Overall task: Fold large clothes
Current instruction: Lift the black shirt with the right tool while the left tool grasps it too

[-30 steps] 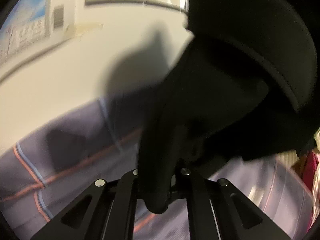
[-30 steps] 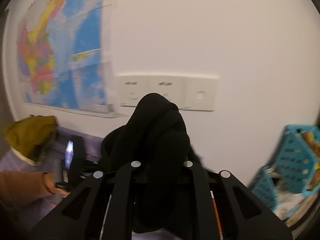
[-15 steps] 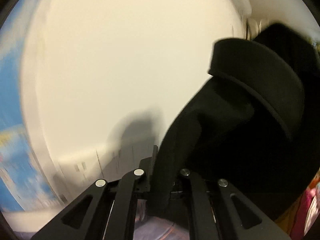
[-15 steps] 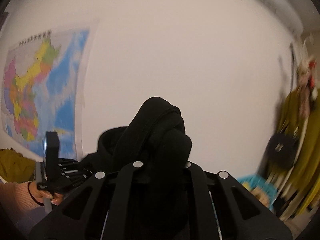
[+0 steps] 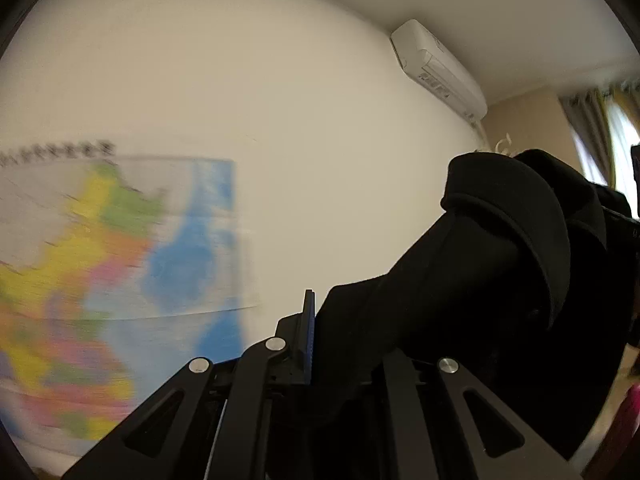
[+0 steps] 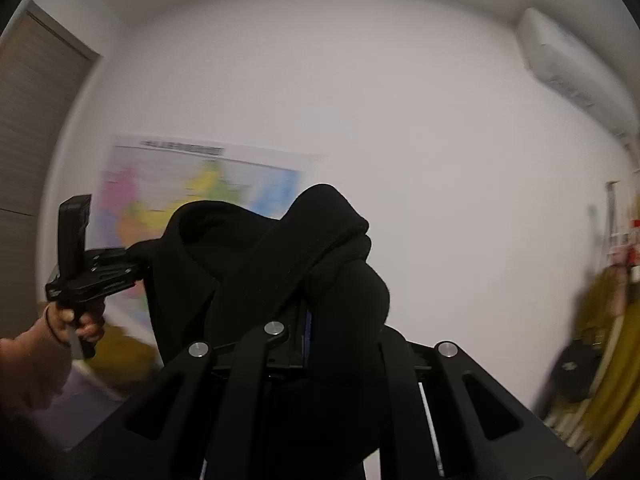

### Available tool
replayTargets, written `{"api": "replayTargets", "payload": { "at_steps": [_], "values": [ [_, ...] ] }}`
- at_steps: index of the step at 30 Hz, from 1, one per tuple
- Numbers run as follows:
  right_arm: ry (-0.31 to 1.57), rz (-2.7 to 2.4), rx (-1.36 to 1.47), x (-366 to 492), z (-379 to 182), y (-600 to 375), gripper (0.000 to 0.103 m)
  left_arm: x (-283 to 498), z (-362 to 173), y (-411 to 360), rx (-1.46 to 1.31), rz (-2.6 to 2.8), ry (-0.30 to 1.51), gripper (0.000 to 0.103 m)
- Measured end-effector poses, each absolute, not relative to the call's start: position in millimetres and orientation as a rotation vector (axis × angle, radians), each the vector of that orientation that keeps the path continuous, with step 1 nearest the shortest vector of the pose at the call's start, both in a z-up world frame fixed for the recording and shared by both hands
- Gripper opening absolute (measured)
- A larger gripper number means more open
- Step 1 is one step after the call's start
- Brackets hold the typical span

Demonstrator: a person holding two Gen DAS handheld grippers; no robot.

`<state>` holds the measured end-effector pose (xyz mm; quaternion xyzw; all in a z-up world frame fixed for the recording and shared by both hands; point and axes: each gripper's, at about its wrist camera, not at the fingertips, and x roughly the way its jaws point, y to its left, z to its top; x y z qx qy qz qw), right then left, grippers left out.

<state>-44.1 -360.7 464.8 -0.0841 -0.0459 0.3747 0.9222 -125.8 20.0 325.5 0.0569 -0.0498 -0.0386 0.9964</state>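
Observation:
A large black garment (image 5: 480,272) hangs between my two grippers, held high in the air. My left gripper (image 5: 340,344) is shut on one bunched edge of it; the cloth runs off to the right. My right gripper (image 6: 332,320) is shut on another thick bunch of the garment (image 6: 304,264), which stretches left to the left gripper (image 6: 92,272), seen in a hand in the right wrist view. The fingertips of both grippers are mostly hidden by cloth.
Both views point up at a white wall with a coloured map (image 5: 100,272), which also shows in the right wrist view (image 6: 192,188). An air conditioner (image 5: 436,68) is mounted high on the right. Yellow clothing (image 6: 612,352) hangs at far right.
Both grippers have risen and tilted upward with the black garment. The striped bed surface and wall sockets have dropped out of view; the wall top, ceiling and air conditioner have come in.

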Motion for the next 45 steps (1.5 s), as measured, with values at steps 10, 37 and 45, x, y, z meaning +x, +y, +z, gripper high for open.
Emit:
{"api": "replayTargets", "payload": {
  "at_steps": [10, 37, 45],
  "values": [
    [0.077, 1.152, -0.047, -44, 410, -304, 0.008, -191, 280, 64, 0.236, 0.173, 0.080, 0.008],
    [0.947, 1.030, -0.079, 236, 43, -28, 0.027, 82, -33, 252, -0.125, 0.440, 0.791, 0.007],
    [0.992, 0.951, -0.079, 217, 46, -84, 0.077, 73, -47, 255, -0.097, 0.478, 0.881, 0.054]
  ]
}}
